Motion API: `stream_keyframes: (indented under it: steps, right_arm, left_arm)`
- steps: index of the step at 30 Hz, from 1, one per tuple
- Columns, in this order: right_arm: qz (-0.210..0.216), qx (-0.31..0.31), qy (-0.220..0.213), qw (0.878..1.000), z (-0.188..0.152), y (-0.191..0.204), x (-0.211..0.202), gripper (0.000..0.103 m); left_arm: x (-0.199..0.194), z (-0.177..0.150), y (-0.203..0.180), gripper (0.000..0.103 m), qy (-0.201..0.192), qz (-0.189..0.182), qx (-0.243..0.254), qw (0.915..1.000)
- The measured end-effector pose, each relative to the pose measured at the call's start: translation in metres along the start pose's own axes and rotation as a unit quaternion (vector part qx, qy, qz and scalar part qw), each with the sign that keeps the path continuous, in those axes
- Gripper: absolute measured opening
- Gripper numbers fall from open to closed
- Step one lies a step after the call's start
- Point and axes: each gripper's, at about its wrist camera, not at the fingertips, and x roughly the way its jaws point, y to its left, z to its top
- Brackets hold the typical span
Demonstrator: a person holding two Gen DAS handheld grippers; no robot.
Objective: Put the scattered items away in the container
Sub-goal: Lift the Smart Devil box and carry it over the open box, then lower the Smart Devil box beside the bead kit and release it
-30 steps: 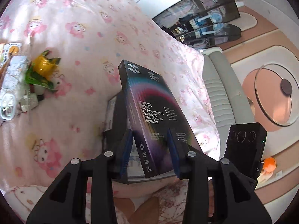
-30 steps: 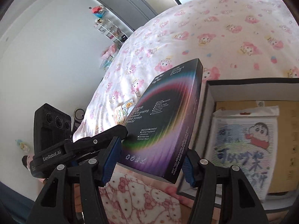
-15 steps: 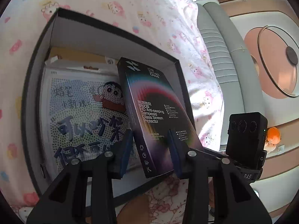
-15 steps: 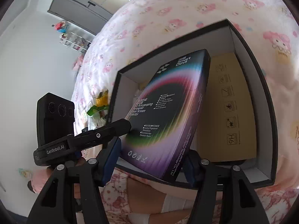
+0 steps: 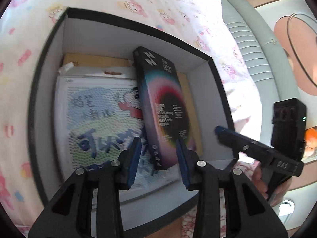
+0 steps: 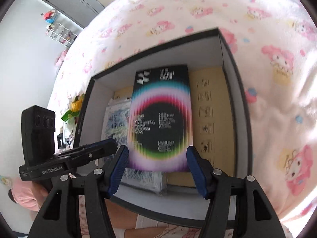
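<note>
The black screen-protector box (image 5: 164, 109) (image 6: 161, 119) lies blurred inside the black-rimmed white container (image 5: 122, 41) (image 6: 227, 63), partly on a cartoon bead kit (image 5: 99, 119) (image 6: 115, 123) and a tan flat carton (image 6: 208, 109). My left gripper (image 5: 158, 154) is open above the container's near side, its pads apart from the box. My right gripper (image 6: 156, 162) is open too, with the box showing between its blue pads, free of them. Each gripper shows in the other's view.
The container rests on a pink cartoon bedsheet (image 5: 138, 0) (image 6: 198, 10). A yellow-green packet and small items (image 6: 73, 109) lie on the bed left of the container. A grey bed edge (image 5: 247, 39) and floor are at the right.
Both grippers have opened and let go of the screen-protector box. It has dropped flat into the container, on the bead kit and carton.
</note>
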Motion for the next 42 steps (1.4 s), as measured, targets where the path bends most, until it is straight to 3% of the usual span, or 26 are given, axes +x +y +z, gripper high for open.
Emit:
stream_keyframes:
  steps: [3, 6, 9, 11, 17, 18, 22, 24, 29, 34, 38, 42]
  right_arm:
    - [-0.018, -0.007, -0.027, 0.999, 0.007, -0.003, -0.003, 0.058]
    - [-0.024, -0.01, -0.03, 0.999, 0.012, -0.005, 0.007, 0.058]
    - [-0.081, -0.022, -0.064, 0.994, 0.01, 0.002, 0.013, 0.055]
    - [-0.095, -0.04, -0.072, 0.992, 0.01, 0.01, 0.016, 0.055]
    - [-0.087, -0.048, -0.084, 0.992, 0.012, 0.005, 0.015, 0.055]
    - [-0.076, -0.044, -0.086, 0.992, 0.013, 0.003, 0.013, 0.055]
    - [-0.046, -0.038, -0.089, 0.994, 0.015, -0.002, 0.008, 0.053]
    - [-0.046, -0.043, -0.087, 0.994, 0.015, 0.001, 0.007, 0.053]
    - [-0.055, -0.054, -0.084, 0.993, 0.013, 0.006, 0.013, 0.053]
    - [-0.037, -0.084, -0.07, 0.993, 0.003, 0.017, 0.015, 0.053]
    - [-0.042, -0.116, -0.041, 0.991, 0.003, 0.035, 0.031, 0.053]
    - [-0.067, -0.162, 0.012, 0.984, 0.002, 0.049, 0.055, 0.053]
  left_arm:
    - [-0.005, 0.003, 0.003, 0.036, -0.002, 0.029, -0.006, 0.9996]
    - [0.001, 0.007, 0.003, 0.044, 0.012, 0.038, -0.011, 0.9991]
    - [0.012, 0.01, -0.006, 0.047, 0.016, 0.032, -0.011, 0.9993]
    - [0.02, 0.013, -0.01, 0.047, 0.017, 0.041, -0.009, 0.999]
    - [0.04, 0.02, -0.019, 0.044, 0.037, 0.094, 0.004, 0.9949]
    - [0.04, 0.021, -0.022, 0.038, 0.042, 0.093, 0.007, 0.9948]
    - [0.039, 0.017, -0.028, 0.029, 0.064, 0.068, 0.019, 0.9954]
    - [0.039, 0.011, -0.03, 0.028, 0.076, 0.047, 0.025, 0.9957]
    - [0.031, -0.005, -0.034, 0.022, 0.084, 0.033, 0.055, 0.9943]
    - [-0.01, -0.01, -0.028, 0.022, 0.043, 0.058, 0.08, 0.9942]
    - [-0.027, -0.005, -0.009, 0.022, 0.027, 0.104, 0.073, 0.9915]
    - [-0.033, -0.005, 0.003, 0.033, 0.021, 0.117, 0.078, 0.9899]
